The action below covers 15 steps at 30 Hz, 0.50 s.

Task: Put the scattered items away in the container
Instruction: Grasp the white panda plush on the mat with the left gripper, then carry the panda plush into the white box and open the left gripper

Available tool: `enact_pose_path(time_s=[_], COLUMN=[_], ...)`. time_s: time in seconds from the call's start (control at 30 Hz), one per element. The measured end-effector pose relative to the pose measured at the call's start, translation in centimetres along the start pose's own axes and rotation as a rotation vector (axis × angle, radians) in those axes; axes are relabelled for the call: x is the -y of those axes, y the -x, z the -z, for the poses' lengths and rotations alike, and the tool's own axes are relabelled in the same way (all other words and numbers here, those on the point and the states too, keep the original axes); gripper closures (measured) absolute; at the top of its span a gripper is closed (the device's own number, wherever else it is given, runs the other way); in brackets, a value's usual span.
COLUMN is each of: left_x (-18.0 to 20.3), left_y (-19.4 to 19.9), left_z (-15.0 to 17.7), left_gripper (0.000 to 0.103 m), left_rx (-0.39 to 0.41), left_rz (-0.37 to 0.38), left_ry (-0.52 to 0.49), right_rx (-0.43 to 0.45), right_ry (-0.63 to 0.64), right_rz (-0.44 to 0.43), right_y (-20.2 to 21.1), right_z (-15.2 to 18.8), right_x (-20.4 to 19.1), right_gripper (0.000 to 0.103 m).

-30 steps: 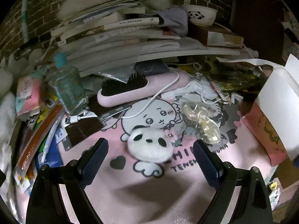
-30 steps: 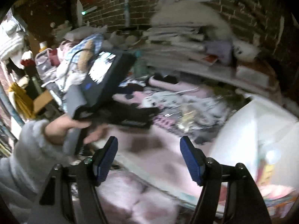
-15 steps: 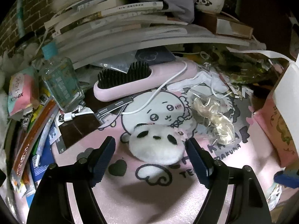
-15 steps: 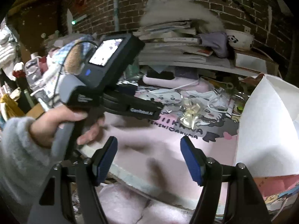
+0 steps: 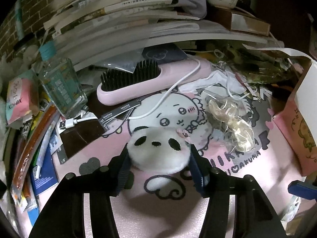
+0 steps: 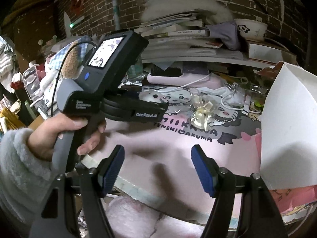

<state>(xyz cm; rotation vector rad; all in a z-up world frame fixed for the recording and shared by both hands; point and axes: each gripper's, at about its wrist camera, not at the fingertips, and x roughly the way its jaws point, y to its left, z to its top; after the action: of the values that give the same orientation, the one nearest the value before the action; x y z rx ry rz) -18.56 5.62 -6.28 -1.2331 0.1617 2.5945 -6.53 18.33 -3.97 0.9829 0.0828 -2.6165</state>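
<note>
Since the earlier frame the left gripper (image 5: 158, 156) has moved in on the round white plush panda face (image 5: 157, 148), and its jaws have just been closing w/ the plush between them. Both blue ribbed pads now sit against its sides, so it looks gripped, though how firmly can't be told. The plush lies mid-mat, nearer the front edge of the pink printed cartoon mat (image 5: 138, 208).

Step in hand: picking up the plush. Next move prob. calls for a firm squeeze, since soft fluffy pile compresses and may slip, then a lift and carry to the pink cardboard box w/ white flaps (image 5: 297, 130) at the mat's right edge.

Right gripper (image 6: 157, 168) hovers over the mat's front edge, fingers moderately apart, nothing between them.

Just right of the plush: crinkly clear cellophane bag w/ cream ribbon bow (image 5: 231, 123). Toward the back edge: smooth pink plastic brush w/ black bristles (image 5: 138, 81), thin white cable (image 5: 158, 107) draped across it. Back-left corner: clear squarish water bottle w/ teal cap (image 5: 61, 83).
</note>
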Motion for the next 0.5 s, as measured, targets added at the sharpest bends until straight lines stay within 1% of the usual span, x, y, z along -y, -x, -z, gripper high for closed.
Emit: enact_pose_path(time_s=[0.2,0.33,0.5], left_x=[-0.1,-0.2,-0.3], left_y=[0.4,1.4,3.2], left_z=[0.1,0.2,-0.1], left_gripper=[0.058,0.058,0.058], left_rx=[0.002,0.006,0.012], left_rz=[0.009,-0.010,-0.032], left_ry=[-0.001,-0.014,-0.022], right_rx=[0.002,0.008,0.024], right_ry=[-0.004,-0.011,-0.026], right_rz=[0.003,0.008,0.039], right_y=[0.0,0.0,0.0], right_z=[0.1,0.0,0.1], right_x=[0.0,0.1,0.2], right_gripper=[0.036,0.036,0.036])
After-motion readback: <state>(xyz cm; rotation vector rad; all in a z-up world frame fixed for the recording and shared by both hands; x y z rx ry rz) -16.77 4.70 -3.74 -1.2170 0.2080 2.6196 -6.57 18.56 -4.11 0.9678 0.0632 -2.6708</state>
